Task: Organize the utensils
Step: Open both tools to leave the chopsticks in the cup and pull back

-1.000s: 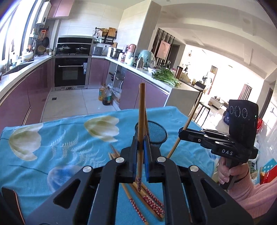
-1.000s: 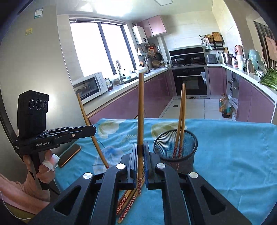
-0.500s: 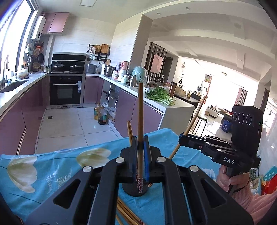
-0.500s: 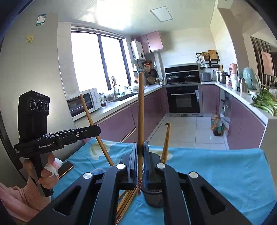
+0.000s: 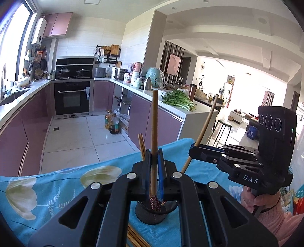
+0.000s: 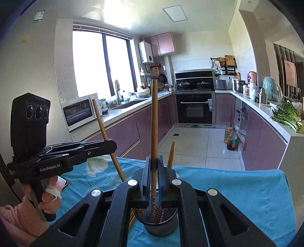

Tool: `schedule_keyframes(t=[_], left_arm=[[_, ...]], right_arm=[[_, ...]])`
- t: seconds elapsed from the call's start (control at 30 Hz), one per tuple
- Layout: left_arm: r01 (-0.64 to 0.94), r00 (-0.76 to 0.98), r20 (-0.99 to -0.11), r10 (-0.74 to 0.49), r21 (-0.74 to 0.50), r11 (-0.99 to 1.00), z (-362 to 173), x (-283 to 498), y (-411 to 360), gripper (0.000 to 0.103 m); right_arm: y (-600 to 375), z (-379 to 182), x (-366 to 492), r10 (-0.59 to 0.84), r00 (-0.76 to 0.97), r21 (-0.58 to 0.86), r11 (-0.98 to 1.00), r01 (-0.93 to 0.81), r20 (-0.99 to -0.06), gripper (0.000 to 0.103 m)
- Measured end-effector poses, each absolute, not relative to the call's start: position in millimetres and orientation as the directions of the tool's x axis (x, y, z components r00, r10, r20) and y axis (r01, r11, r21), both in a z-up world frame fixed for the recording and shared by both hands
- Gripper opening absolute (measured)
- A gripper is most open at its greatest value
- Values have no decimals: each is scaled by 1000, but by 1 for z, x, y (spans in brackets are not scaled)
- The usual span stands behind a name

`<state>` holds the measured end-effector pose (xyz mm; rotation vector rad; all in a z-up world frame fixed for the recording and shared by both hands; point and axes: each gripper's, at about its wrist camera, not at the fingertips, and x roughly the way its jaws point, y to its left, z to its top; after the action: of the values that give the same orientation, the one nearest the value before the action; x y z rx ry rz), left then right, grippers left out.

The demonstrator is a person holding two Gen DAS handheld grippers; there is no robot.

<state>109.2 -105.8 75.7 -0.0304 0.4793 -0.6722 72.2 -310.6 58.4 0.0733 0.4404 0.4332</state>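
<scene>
Sunlit kitchen behind a desk (image 5: 57, 190) with blue cloth: left claw (image 5: 154, 171) and right claw (image 6: 153, 171) each clamp one upright chopstick (image 5: 153, 133) above a mesh cup (image 6: 157, 226), where crossing tips could collide or miss the rim.

Smooth wooden chopsticks (image 5: 154, 121), black metal mesh holder (image 6: 161, 224), printed blue cloth (image 5: 62, 182), matt black plastic gripper (image 5: 154, 171)

Bright daylight was cast from the window (image 6: 100, 64), which was blown out to white. Glare was seen on the ceiling (image 6: 117, 11). Straight lines were bowed and edges darkened by fisheye distortion.
</scene>
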Motion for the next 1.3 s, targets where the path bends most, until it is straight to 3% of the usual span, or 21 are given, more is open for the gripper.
schedule_keyframes(t=[0.27, 0.47, 1.07, 1.3], left_arm=[[624, 574, -556, -601, -178, 760, 36, 127, -116, 8], [618, 552, -583, -596, -195, 762, 28, 140, -116, 8], [562, 556, -611, -563, -223, 797, 15, 154, -118, 9], [524, 655, -537, -532, -185, 832, 24, 122, -85, 28]], right_arm=[[-301, 27, 93, 422, 737, 176, 903, -391, -528, 6], [-294, 13, 104, 421, 700, 194, 903, -383, -577, 6], [-289, 2, 113, 413, 702, 234, 910, -343, -580, 8], [-287, 17, 82, 472, 719, 236, 880, -411, -510, 24]])
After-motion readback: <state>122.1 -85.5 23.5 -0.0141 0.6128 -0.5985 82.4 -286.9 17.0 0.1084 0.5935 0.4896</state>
